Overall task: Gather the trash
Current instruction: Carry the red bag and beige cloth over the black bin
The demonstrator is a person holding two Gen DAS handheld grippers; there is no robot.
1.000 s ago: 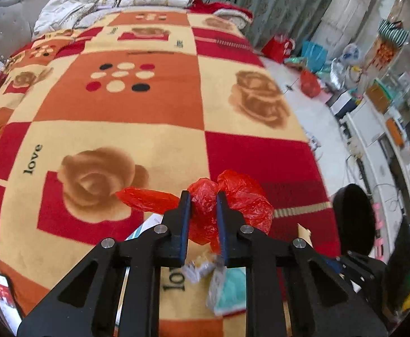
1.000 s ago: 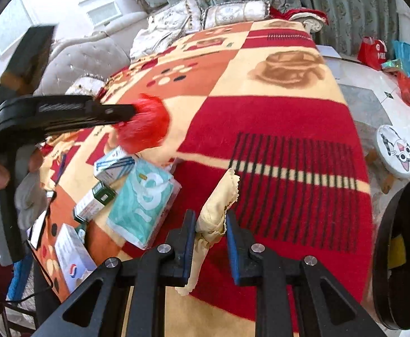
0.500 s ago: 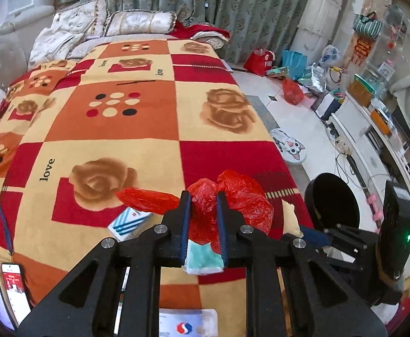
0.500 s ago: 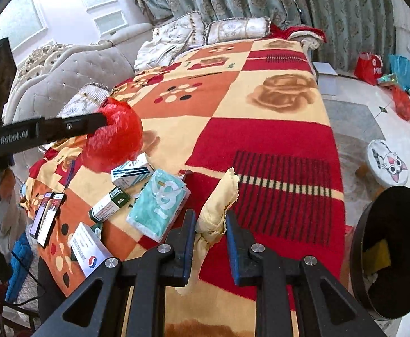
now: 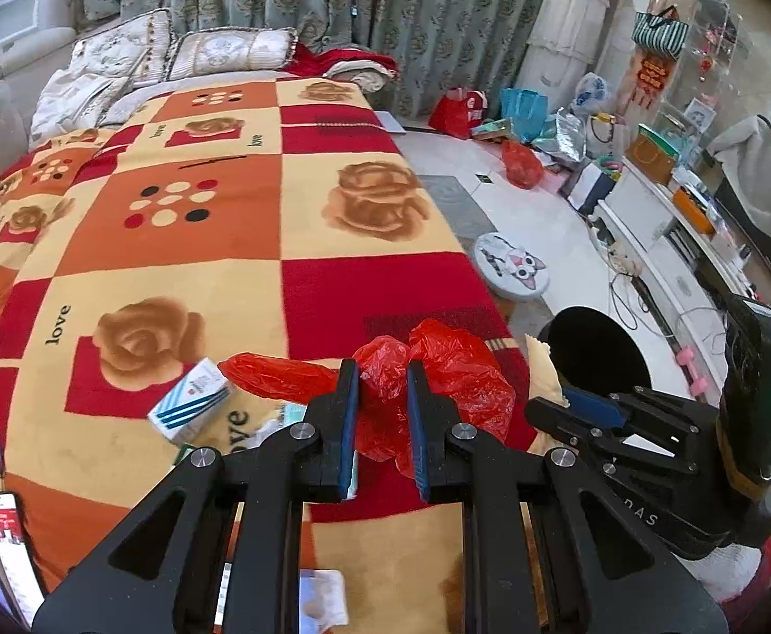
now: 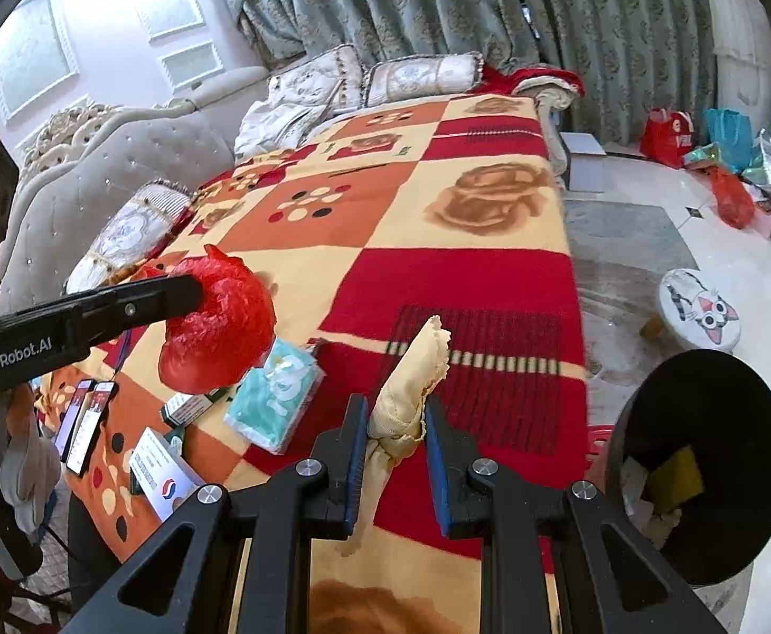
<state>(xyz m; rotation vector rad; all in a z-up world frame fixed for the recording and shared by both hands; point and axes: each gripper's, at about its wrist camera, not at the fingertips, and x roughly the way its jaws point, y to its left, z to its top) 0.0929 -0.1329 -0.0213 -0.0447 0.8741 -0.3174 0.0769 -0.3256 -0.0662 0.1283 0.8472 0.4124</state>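
Our left gripper (image 5: 380, 412) grasps a crumpled red plastic bag (image 5: 438, 375) above the patchwork blanket (image 5: 227, 243). Our right gripper (image 6: 396, 449) clamps a pale yellow cloth scrap (image 6: 412, 375), long axis near upright, tip pointing forward. The round black bin (image 6: 702, 454) already holds scraps; boxes and a teal tissue pack (image 6: 274, 396) remain.

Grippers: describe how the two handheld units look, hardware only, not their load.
Both the left gripper and the right gripper are matte black linkage frames with silver pivot screws and blue pads inside the fingers. The left one's side reads "GenRobot.AI" in white. A green light glows on the right unit's black body.
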